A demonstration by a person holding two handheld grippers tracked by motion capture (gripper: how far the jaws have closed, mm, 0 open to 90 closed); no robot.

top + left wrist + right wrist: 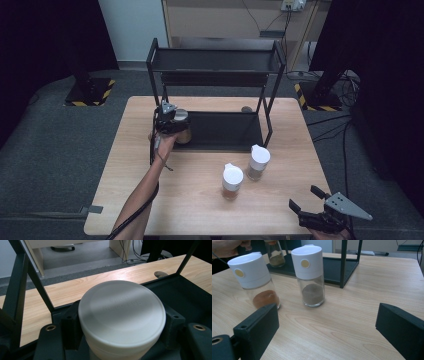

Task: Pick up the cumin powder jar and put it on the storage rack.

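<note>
My left gripper [172,120] is shut on a white-capped spice jar [181,129] at the left end of the black rack's lower shelf [225,131]. In the left gripper view the jar's white cap [122,315] sits squeezed between both black jaws, over the shelf's left edge. Two more glass jars stand on the table: one with orange powder [232,181] [258,282] and one with brown powder [258,162] [310,277]. My right gripper [306,199] [327,332] hovers open at the table's front right corner, with nothing between its jaws, short of both jars.
The two-tier black metal rack [216,60] stands at the back of the wooden table [175,200], its upper shelf bare. A dark round hole [246,109] marks the tabletop behind the rack. Grey carpet surrounds the table; cables lie at the right.
</note>
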